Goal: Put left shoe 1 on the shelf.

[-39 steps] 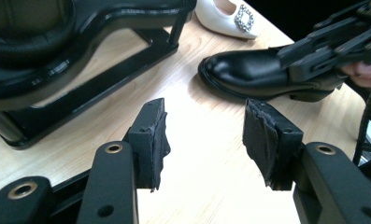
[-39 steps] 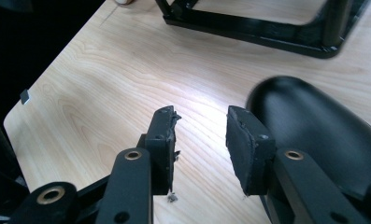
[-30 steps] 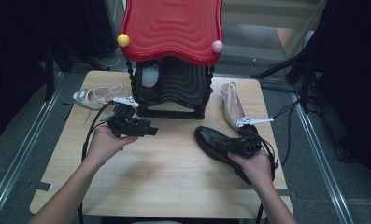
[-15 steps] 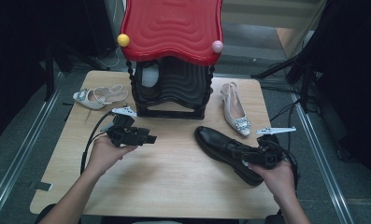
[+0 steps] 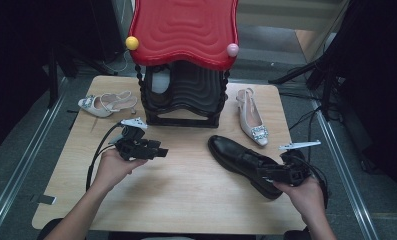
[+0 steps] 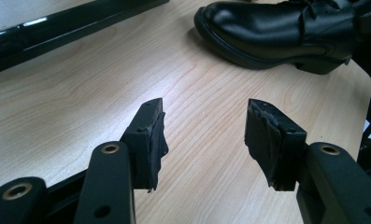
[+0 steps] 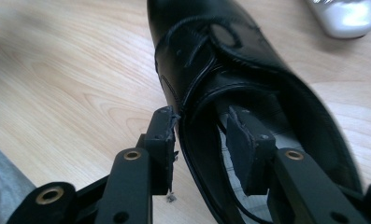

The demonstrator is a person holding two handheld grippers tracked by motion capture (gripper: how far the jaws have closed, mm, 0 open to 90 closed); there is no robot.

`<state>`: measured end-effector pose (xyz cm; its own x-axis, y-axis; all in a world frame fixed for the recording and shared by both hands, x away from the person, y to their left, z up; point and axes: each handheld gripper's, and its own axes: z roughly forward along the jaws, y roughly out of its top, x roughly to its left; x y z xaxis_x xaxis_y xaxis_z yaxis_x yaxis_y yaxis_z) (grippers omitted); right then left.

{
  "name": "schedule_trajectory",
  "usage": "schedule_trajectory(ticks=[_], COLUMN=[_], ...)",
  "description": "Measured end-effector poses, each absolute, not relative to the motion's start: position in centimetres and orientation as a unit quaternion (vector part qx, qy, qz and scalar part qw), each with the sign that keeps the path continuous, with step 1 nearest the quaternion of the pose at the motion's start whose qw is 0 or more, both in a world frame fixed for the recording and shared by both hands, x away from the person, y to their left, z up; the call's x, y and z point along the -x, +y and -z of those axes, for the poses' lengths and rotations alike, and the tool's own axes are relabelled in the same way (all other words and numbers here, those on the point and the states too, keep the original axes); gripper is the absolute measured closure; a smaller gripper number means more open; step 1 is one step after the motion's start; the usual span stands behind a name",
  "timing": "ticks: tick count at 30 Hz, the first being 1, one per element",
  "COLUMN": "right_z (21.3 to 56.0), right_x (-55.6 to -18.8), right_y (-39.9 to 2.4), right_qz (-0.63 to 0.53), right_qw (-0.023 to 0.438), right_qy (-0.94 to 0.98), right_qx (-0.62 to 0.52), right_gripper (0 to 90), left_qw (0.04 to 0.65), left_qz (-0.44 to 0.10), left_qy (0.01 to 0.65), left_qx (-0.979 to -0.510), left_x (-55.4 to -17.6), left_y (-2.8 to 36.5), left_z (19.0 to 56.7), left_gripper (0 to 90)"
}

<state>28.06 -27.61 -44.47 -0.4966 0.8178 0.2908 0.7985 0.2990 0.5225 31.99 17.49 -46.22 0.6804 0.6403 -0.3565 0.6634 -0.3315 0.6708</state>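
black shoe [image 5: 241, 159] | long axis diag, toe to upper-left | r gripper [image 7: 199, 140] fingers straddle its collar, unclamped | l gripper [image 6: 203, 135] released

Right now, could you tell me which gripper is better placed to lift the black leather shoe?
The right gripper: its jaws straddle the black leather shoe's side wall, one inside the opening. The left gripper hovers open over bare table, apart from it.

In the high view, my right gripper [image 5: 281, 172] covers the heel end of the black shoe [image 5: 241, 159] near the desk's right edge. In the right gripper view, the shoe's toe [image 7: 183, 14] is cut off by the top edge, and I cannot tell whether my pads press the shoe's side wall. The silver shoe [image 7: 349, 14] is cropped at the top right corner.
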Motion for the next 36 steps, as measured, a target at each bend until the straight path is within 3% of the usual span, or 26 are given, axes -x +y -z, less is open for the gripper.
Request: schedule_trajectory(ticks=[4, 6, 11, 22, 36], right_z=[45.1, 45.5, 45.9, 44.7, 44.9], right_x=[-28.8, -29.6, -30.4, -30.7, -32.1], right_y=[-26.5, -25.5, -26.0, -23.7, -15.3], right_qz=[-0.316, -0.302, -0.336, -0.352, -0.36], right_qw=[0.003, 0.006, -0.05, -0.053, -0.078], right_qy=[0.809, 0.816, 0.799, 0.81, 0.833], right_qx=[-0.495, -0.492, -0.497, -0.467, -0.414], right_gripper=[66.9, 73.4, 84.4, 85.5, 84.9], left_qw=[0.417, 0.427, 0.43, 0.435, 0.427], left_qz=[0.013, 0.025, 0.035, 0.039, 0.027], left_qy=[0.402, 0.399, 0.397, 0.397, 0.395], left_qx=[-0.815, -0.811, -0.81, -0.807, -0.813], left_x=[-32.0, -32.0, -32.0, -32.0, -31.8], left_y=[17.5, 17.7, 17.9, 18.0, 17.1], left_z=[46.3, 46.4, 46.7, 46.8, 47.6], left_gripper=[48.1, 52.8, 68.8, 78.6, 81.0])
